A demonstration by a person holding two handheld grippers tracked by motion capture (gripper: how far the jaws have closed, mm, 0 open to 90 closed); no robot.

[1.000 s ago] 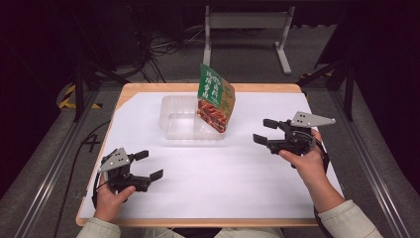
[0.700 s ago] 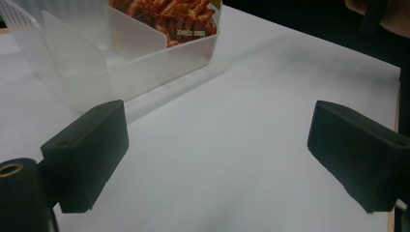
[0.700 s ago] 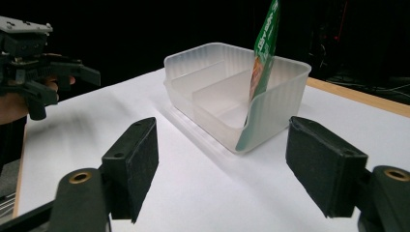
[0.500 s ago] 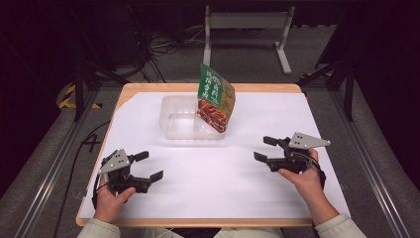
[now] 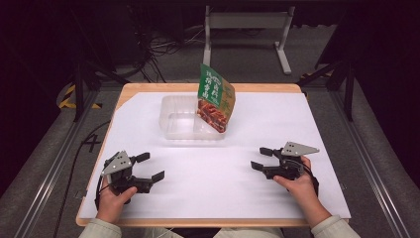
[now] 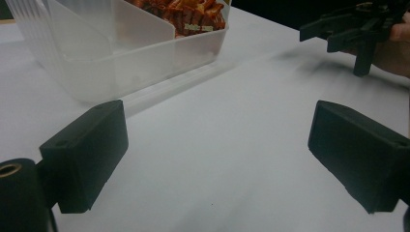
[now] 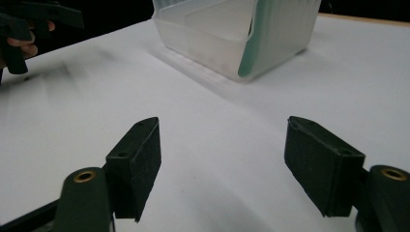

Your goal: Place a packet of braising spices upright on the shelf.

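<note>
white sheeting is covering a wooden table, which is standing on a grey floor in a dark room; a white metal stand is sitting beyond the far edge, with cables lying to its left.

a clear plastic tub is resting on the far middle of the table. a snack bag, green at the top and printed with reddish food below, is standing tilted in the tub's right end, leaning against its right wall. in the left gripper view the tub is sitting far left with the bag's printed bottom showing through the wall.

the left gripper is being held by the left hand at the near left, jaws spread wide and gripping nothing, pointing right. the right gripper is being held by the right hand at the near right, jaws likewise parted and gripping nothing, pointing left. both are lying well apart from the tub and from each other. in the right gripper view the tub is sitting ahead of the parted jaws, with the green bag edge showing through its wall.
</note>
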